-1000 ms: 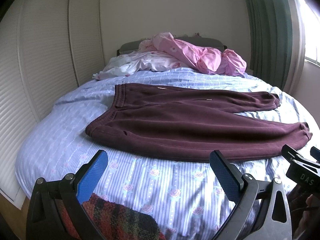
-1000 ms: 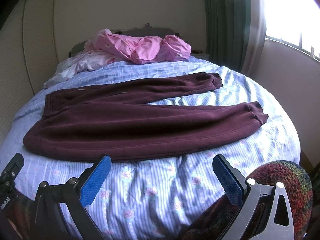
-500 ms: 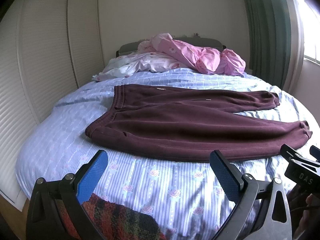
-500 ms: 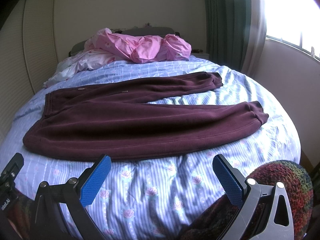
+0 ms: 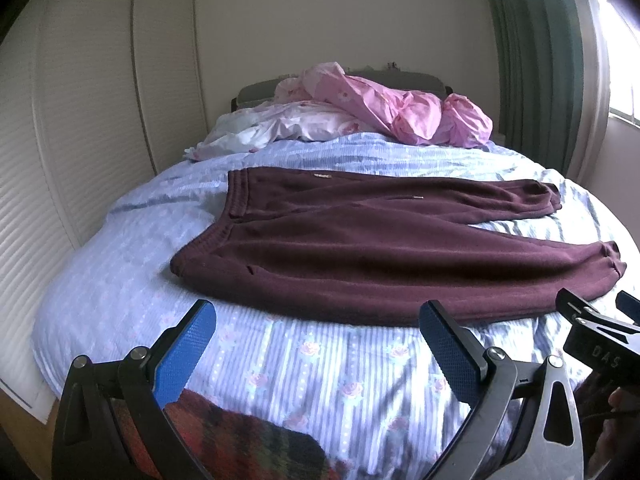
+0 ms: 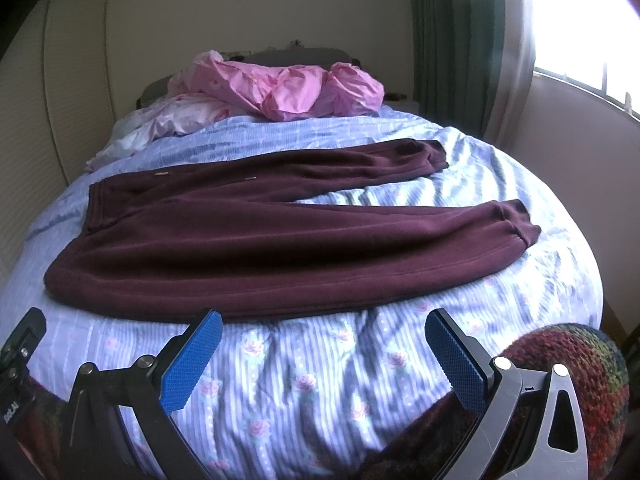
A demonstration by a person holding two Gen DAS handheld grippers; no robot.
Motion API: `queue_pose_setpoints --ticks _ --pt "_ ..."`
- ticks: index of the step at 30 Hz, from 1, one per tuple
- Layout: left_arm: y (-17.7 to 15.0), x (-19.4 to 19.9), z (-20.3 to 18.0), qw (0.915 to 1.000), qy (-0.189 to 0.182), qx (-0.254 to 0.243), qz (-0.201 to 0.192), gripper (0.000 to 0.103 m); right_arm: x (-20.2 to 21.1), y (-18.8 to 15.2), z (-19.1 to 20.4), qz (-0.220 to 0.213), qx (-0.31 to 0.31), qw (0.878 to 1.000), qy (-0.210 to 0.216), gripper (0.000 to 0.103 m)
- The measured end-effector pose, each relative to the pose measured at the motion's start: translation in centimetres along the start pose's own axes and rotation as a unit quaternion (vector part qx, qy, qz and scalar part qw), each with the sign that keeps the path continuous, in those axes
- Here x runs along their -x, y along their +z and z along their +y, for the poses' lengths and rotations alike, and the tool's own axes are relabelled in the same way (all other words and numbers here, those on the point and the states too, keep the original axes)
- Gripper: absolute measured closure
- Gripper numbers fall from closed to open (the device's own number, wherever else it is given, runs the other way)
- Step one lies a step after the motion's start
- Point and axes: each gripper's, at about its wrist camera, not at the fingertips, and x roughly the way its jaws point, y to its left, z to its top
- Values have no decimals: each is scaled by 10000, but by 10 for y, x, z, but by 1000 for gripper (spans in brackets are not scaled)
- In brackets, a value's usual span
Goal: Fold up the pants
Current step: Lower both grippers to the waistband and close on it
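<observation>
Maroon sweatpants (image 5: 360, 240) (image 6: 248, 240) lie flat across the bed, waistband to the left and both legs running right, spread apart in a V. My left gripper (image 5: 316, 340) hovers open above the near bed edge, short of the pants' near hem, with nothing between its blue pads. My right gripper (image 6: 320, 344) is likewise open and empty, just in front of the near leg's lower edge. The right gripper's tip shows at the right edge of the left wrist view.
The bed has a light blue striped floral cover (image 5: 120, 264) (image 6: 500, 312). Crumpled pink and white bedding (image 5: 392, 112) (image 6: 288, 88) is piled at the headboard. White closet doors (image 5: 80, 128) stand to the left; a green curtain (image 6: 460, 40) and a window are on the right. Knitted multicolour sleeves (image 6: 568, 364) show near the grippers.
Both views have shifted only slightly, with the pants sitting a touch lower and nearer in frame. The pants have not moved and both grippers stay open.
</observation>
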Motion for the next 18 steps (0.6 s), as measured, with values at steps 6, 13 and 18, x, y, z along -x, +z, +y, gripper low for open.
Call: queue_pose_setpoints --ticks 6,13,18 --pt "29 -6 12 9997 200 -90 -115 0 -4 21 21 -48 118 9998 147 0" --pt "66 -25 40 9994 173 -279 -103 0 -9 53 60 -214 220 9986 423 0" --pt "71 -56 55 9945 235 -1021 31 0 -19 66 92 -303 298 9978 513 0"
